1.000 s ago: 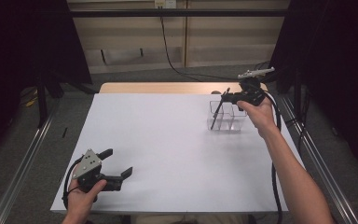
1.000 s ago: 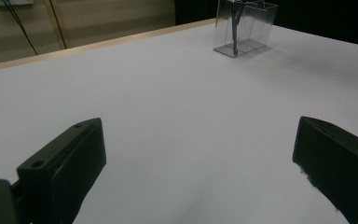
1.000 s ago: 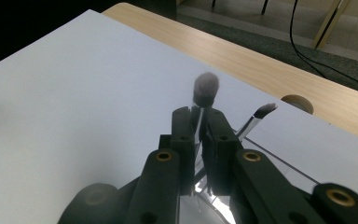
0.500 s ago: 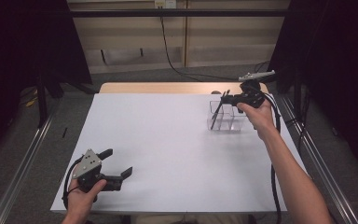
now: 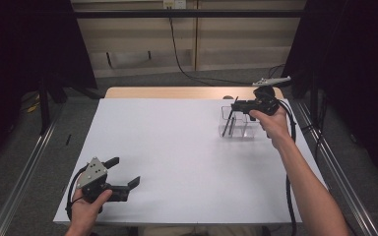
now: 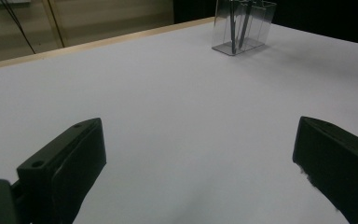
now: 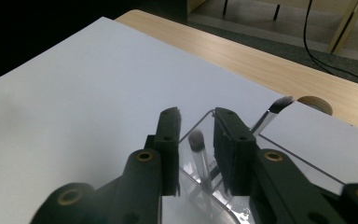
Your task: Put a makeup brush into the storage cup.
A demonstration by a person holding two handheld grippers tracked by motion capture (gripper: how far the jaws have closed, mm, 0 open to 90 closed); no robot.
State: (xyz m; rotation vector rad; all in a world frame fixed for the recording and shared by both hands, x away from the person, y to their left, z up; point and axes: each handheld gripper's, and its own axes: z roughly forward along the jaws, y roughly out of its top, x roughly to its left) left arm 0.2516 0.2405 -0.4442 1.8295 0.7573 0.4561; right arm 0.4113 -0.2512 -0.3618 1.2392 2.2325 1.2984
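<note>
At the table's far right, my right gripper [image 7: 198,154] has just been opening above the clear holder [image 5: 238,127], a brush [image 7: 196,140] standing loose between its jaws, so placing looks done; my left gripper [image 5: 123,177] gapes empty.

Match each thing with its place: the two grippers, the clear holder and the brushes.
Things:
1. left gripper
2. right gripper
3. holder
4. brushes

Places:
A. standing inside the holder
B. on the table's far right part
C. held just above the holder
D. near the table's front left corner

Pairs: 1-D, 2-C, 3-B, 4-A.

Note: the right gripper's jaws have just been opening. One brush head stands between them, and the pads do not press it.
</note>
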